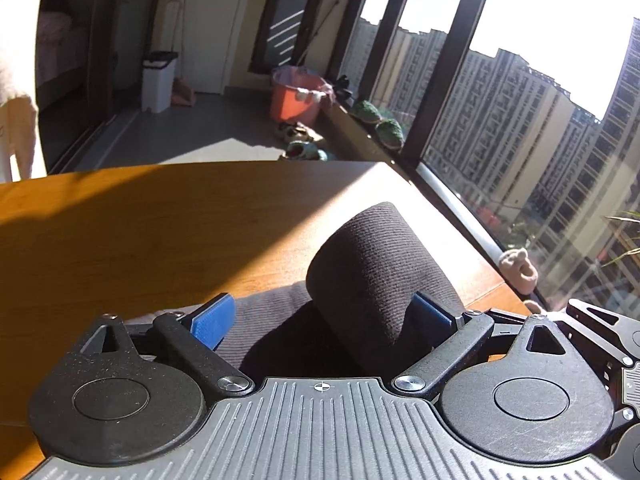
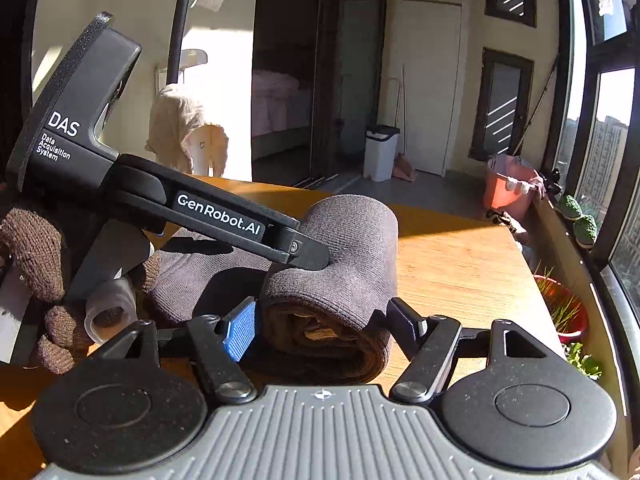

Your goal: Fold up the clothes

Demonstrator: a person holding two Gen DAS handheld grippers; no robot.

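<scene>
A dark grey-brown knitted garment lies on the wooden table point(image 2: 452, 264), with most of it rolled into a thick roll point(image 2: 352, 240). My right gripper point(image 2: 322, 326) grips the near end of the roll, a finger pressed against each side. One finger point(image 2: 308, 254) of the left gripper comes in from the left and pushes into the top of the roll. In the left wrist view the roll point(image 1: 368, 264) rises between the fingers of the left gripper point(image 1: 322, 320), which stands wide open. The roll leans on the right pad, and flat cloth point(image 1: 272, 308) lies below.
A gloved hand point(image 2: 32, 248) holds the left gripper. The table's right edge runs beside a large window point(image 1: 520, 140). On the floor beyond are an orange bucket point(image 2: 504, 188) and a white bin point(image 2: 380, 152). A cream garment point(image 2: 184, 128) hangs at the back left.
</scene>
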